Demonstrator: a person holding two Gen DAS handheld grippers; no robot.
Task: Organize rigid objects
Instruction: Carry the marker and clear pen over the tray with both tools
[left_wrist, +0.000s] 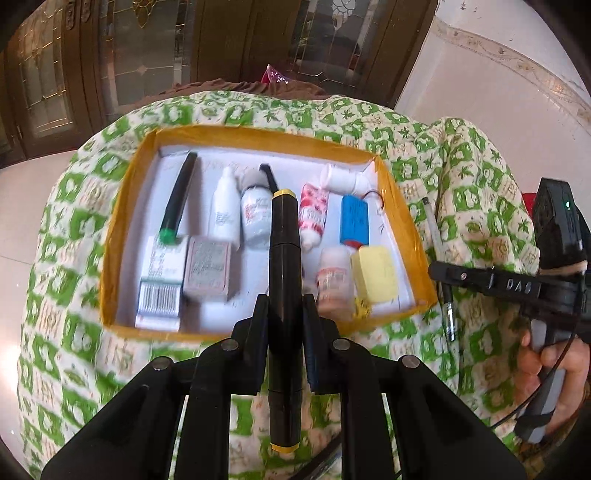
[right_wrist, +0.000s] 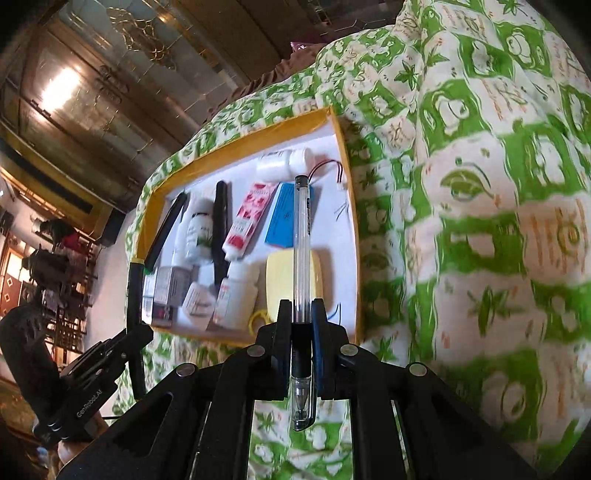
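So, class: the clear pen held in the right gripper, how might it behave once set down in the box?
The clear pen looks stiff: it stands straight from the right gripper. Its round barrel would probably roll on the box floor. Being thin plastic, it is likely light.

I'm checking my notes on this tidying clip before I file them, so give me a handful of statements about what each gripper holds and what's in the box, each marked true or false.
1. The left gripper is shut on a black marker with yellow ends. True.
2. The right gripper has open jaws with nothing between them. False: it is shut on a clear pen.
3. The yellow-rimmed box sits on a green and white patterned cloth. True.
4. The box holds nothing yet. False: it already holds several things, such as a blue block and a pale yellow sponge.
5. The blue block lies outside the box on the cloth. False: it lies inside the box.
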